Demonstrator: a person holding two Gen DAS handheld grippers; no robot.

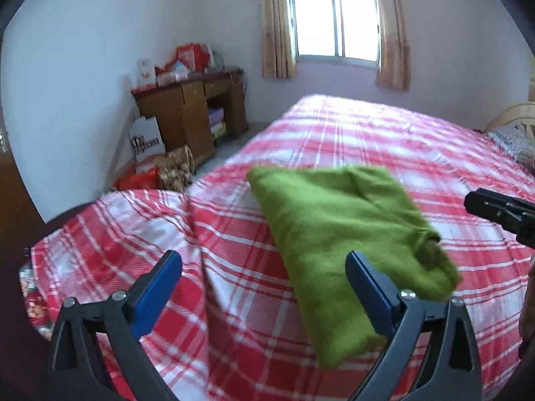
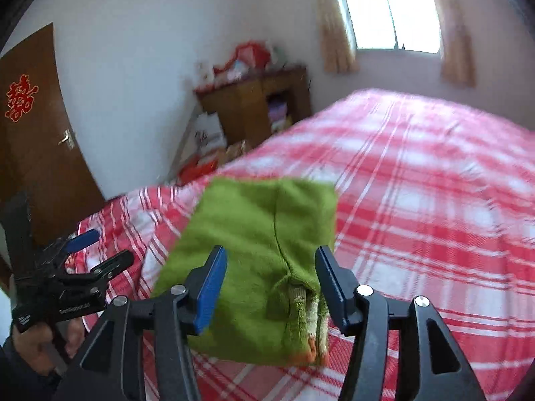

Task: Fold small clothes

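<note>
At frame center, the folded green garment (image 1: 347,244) lies flat on the bed (image 1: 401,133); both grippers, left (image 1: 264,287) and right (image 2: 271,284), hover spread, empty, apparently done folding.

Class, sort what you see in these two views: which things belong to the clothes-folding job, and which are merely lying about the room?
Part of the job:
- green garment, folded, lying on the bed
- plaid bedspread, the work surface
- left gripper, open
- right gripper, open

Just lying about:
- wooden desk with red packages on top
- white paper bag
- curtains
- brown door
</note>
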